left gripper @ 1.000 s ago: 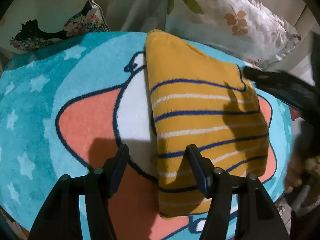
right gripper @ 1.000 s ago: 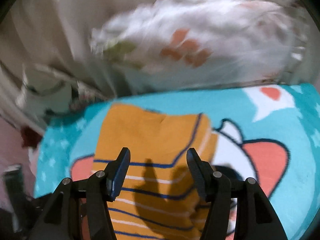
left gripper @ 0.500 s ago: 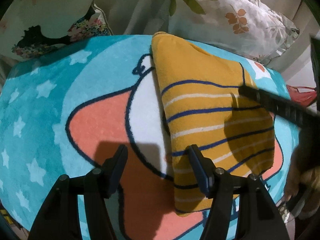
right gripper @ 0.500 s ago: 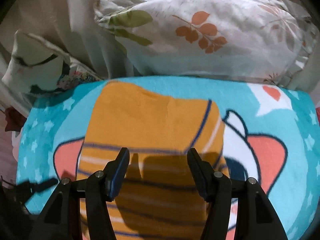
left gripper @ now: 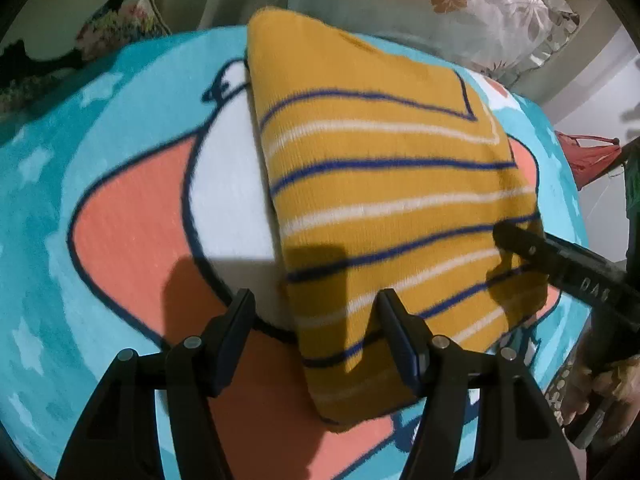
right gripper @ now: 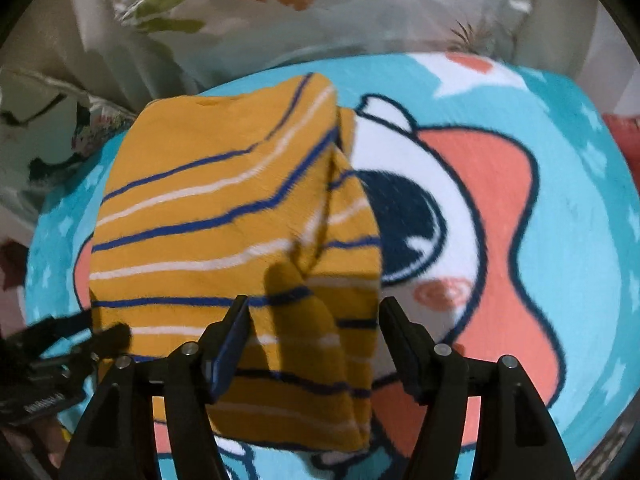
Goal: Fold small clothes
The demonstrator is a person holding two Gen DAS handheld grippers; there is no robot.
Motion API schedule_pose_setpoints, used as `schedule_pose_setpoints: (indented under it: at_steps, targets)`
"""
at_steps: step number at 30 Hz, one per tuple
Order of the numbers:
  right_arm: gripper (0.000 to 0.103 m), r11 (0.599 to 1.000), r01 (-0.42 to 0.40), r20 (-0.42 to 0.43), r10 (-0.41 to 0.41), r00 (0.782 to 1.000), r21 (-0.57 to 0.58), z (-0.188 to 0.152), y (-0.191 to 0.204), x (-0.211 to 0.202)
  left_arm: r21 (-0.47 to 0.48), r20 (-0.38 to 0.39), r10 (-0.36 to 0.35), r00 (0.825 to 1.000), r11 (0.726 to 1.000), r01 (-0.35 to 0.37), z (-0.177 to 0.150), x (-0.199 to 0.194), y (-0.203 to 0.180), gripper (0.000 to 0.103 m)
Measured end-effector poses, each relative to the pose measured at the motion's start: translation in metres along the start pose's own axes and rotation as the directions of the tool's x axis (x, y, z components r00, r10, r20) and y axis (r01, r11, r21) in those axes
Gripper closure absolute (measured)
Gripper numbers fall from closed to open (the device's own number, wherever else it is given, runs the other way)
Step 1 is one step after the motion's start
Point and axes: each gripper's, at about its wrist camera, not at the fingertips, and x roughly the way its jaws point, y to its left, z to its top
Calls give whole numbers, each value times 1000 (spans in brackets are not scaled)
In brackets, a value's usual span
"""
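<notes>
A mustard garment (left gripper: 380,184) with blue and white stripes lies folded on a turquoise cartoon blanket (left gripper: 120,128). My left gripper (left gripper: 316,320) hovers open just over the garment's near left edge, and the cloth lies under the gap with nothing pressed. In the right wrist view the same garment (right gripper: 216,216) shows a folded flap along its right side. My right gripper (right gripper: 316,316) stands over the near right corner, its jaws opening and not touching the cloth. One of the right gripper's fingers (left gripper: 532,246) reaches over the garment's right edge. The left gripper's fingers (right gripper: 108,334) show at the lower left.
A leaf-print pillow (left gripper: 460,8) (right gripper: 300,8) lies behind the blanket, and a dark floral cushion (left gripper: 80,32) sits at the back left. A red item (left gripper: 588,156) lies off the right edge. A hand (left gripper: 600,392) holds the right gripper.
Both grippers have come down closer to the garment. The right gripper has moved from above the garment's far part to its near right corner, with its jaws a little wider.
</notes>
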Motion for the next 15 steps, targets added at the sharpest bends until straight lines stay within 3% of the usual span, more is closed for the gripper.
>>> schedule_pose_setpoints:
  at_steps: [5, 10, 15]
  targets:
    - [28, 1000, -15, -1, 15, 1000, -2, -3, -11, -2, -32, 1, 15, 1000, 999, -14, -15, -1, 0, 36]
    - [27, 999, -29, -20, 29, 999, -25, -12, -24, -1, -48, 16, 94, 995, 995, -93, -44, -4, -1, 35]
    - [25, 998, -54, -31, 53, 998, -38, -24, -48, -11, -99, 46, 118, 992, 989, -113, -64, -22, 1, 35]
